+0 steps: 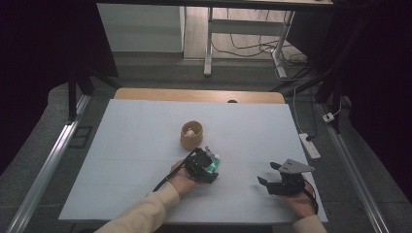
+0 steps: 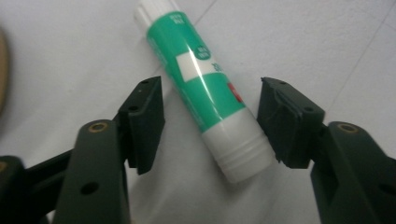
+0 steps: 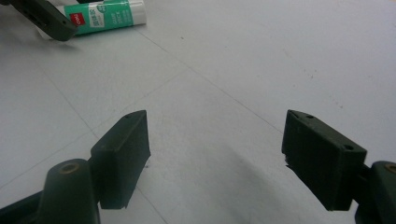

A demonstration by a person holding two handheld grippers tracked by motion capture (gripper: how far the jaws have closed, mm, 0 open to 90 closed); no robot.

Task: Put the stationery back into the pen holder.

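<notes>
A green and white glue stick (image 2: 205, 88) lies flat on the white table cover (image 1: 145, 145). My left gripper (image 2: 210, 123) is open, its two jaws standing either side of the stick with a gap on each side. In the high view the left gripper (image 1: 210, 165) sits low over the glue stick (image 1: 213, 164), just in front of a small wooden cup (image 1: 191, 134). My right gripper (image 3: 215, 154) is open over bare cover with nothing between its jaws. In the high view the right gripper (image 1: 270, 174) is near the table's front right. The glue stick (image 3: 105, 16) also lies at the upper left of the right gripper view.
The wooden cup holds a pale small object (image 1: 191, 131). A wooden table edge (image 1: 199, 94) shows beyond the cover. A power strip (image 1: 309, 145) lies on the floor to the right. Desk legs and cables stand at the back.
</notes>
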